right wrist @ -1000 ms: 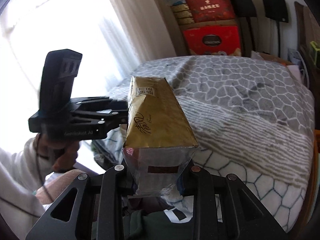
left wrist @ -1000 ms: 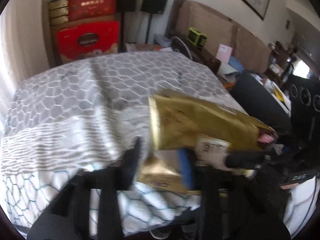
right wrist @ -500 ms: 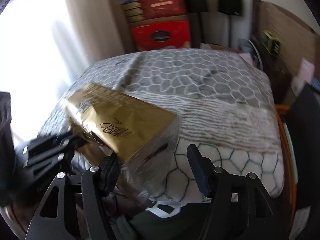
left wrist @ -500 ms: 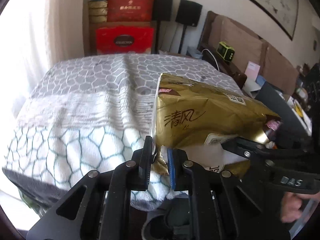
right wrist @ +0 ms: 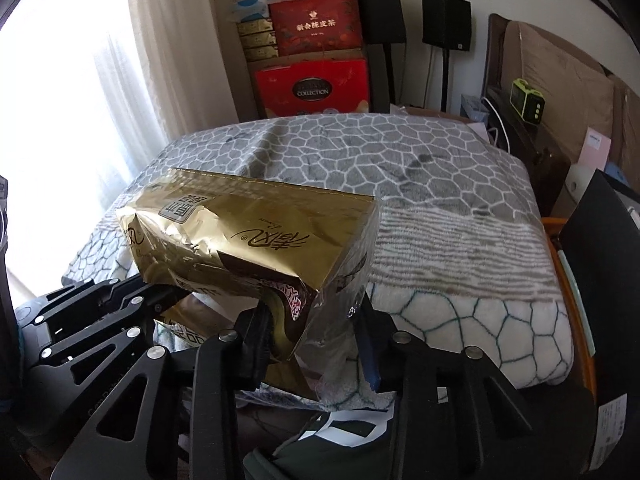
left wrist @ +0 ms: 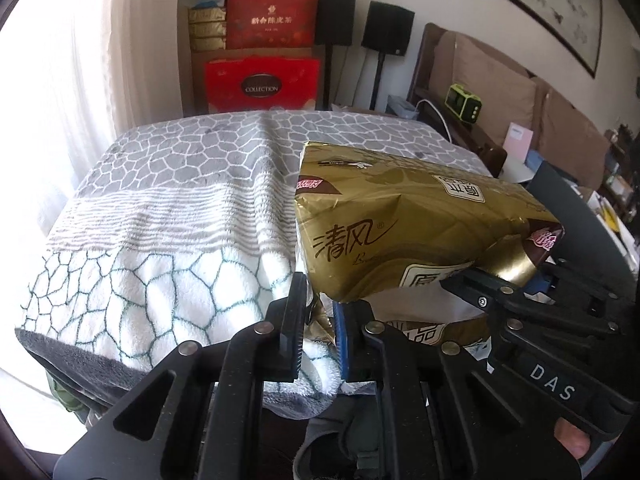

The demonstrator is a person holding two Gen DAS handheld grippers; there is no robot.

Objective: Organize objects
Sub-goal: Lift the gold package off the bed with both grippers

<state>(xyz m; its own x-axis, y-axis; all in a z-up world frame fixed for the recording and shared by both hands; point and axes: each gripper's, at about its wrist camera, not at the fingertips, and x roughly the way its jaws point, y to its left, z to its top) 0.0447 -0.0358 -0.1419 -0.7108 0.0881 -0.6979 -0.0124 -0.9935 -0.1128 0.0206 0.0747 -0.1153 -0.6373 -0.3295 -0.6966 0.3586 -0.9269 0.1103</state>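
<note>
While gold tissue pack (left wrist: 404,224) hangs over patterned blanket (left wrist: 160,208), I see left gripper (left wrist: 320,320) pinching its crinkled corner flap; right gripper (right wrist: 316,332) jaws closing around opposite wrapper end.

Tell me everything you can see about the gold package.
The gold package is a soft, crinkled pack in shiny foil-like wrap with dark calligraphy and maroon corner patches. It sits tilted above the near edge of the patterned blanket. The left gripper pinches its lower corner; the right gripper is closing around its other end.
</note>
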